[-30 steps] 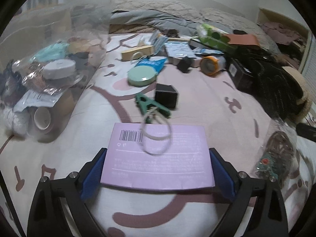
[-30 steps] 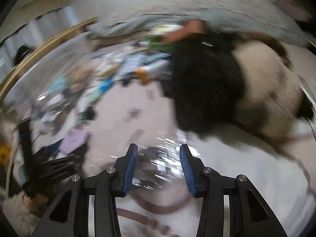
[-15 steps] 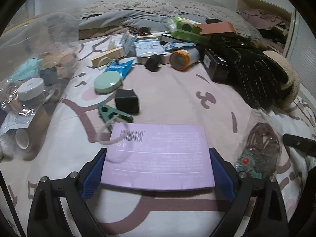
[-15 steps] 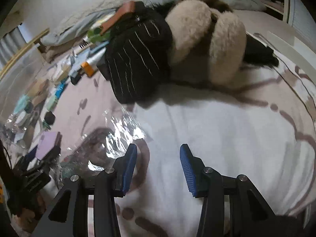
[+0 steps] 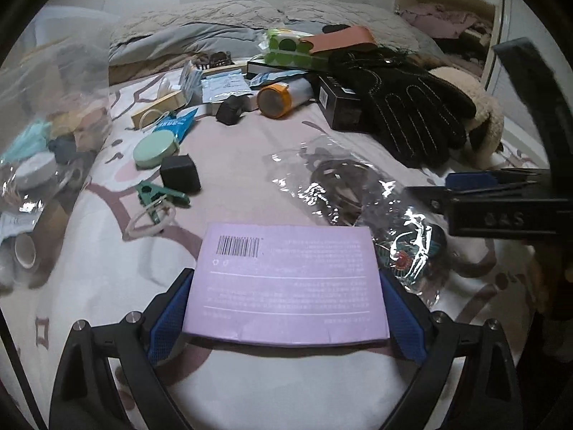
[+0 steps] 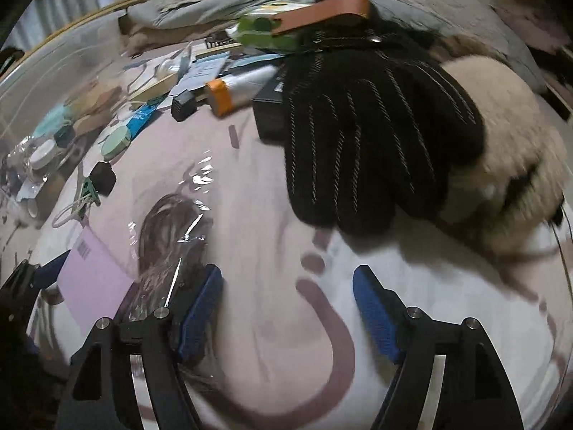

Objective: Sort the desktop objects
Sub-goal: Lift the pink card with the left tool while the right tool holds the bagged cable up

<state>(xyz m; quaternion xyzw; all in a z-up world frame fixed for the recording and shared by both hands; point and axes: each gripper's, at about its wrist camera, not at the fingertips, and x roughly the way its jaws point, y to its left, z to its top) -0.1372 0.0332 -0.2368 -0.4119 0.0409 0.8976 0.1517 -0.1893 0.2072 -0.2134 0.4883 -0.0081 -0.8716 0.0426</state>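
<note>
My left gripper [image 5: 286, 317] is shut on a flat purple packet [image 5: 286, 283] with a barcode, held just above the patterned bedsheet. The packet also shows at the lower left of the right wrist view [image 6: 91, 279]. My right gripper [image 6: 286, 310] is open and empty over the sheet; it shows in the left wrist view at the right [image 5: 472, 186]. A clear plastic bag with a dark coiled cable [image 5: 354, 197] lies between the grippers, against my right gripper's left finger [image 6: 200, 304]. Black gloves [image 6: 369, 132] lie ahead of the right gripper.
A clear bag of sorted items [image 5: 43, 143] stands at the left. Ahead lie a green clip [image 5: 157, 193], black cube [image 5: 180, 173], mint round tin [image 5: 154, 148], orange-capped tube [image 5: 279, 98], black box [image 5: 340, 104] and a beige fluffy item [image 6: 501, 165].
The left gripper has swung right with the purple packet, bringing the cable bag and right gripper into view. The right gripper has opened wider and turned left towards the cable bag.
</note>
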